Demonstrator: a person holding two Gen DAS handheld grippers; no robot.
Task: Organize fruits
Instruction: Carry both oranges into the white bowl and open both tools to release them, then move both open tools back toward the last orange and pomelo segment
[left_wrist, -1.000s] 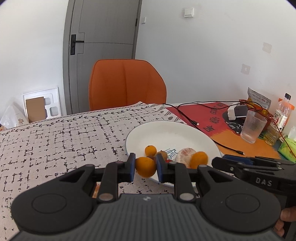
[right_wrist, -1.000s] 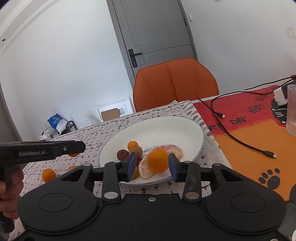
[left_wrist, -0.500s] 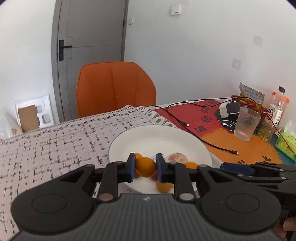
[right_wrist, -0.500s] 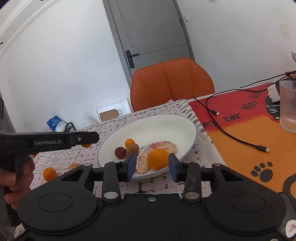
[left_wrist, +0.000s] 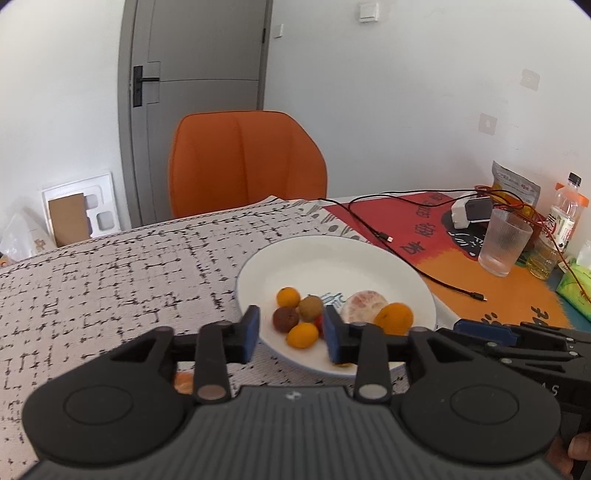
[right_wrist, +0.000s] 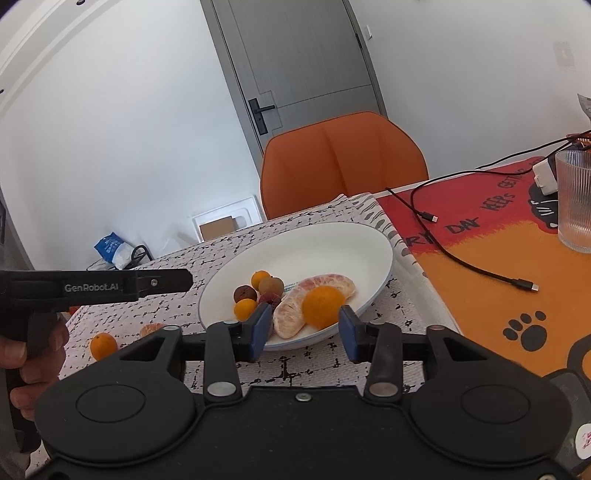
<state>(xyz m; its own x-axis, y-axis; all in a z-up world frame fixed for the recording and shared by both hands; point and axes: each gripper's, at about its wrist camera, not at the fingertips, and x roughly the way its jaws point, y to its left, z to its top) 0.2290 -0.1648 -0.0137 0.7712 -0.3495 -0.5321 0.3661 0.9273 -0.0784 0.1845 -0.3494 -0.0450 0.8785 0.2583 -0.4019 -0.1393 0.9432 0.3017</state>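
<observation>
Left to right: two loose oranges (right_wrist: 103, 345) on the cloth beside the left gripper (left_wrist: 290, 334), jaws apart and empty; white plate (right_wrist: 332, 236) holding gathered fruit; right gripper (right_wrist: 303, 333) likewise spread, empty; approach strays low, centred

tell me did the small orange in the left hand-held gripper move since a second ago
Yes. The left hand-held gripper is open now and the small orange lies on the white plate near its front rim, beside the brown fruit.
</observation>
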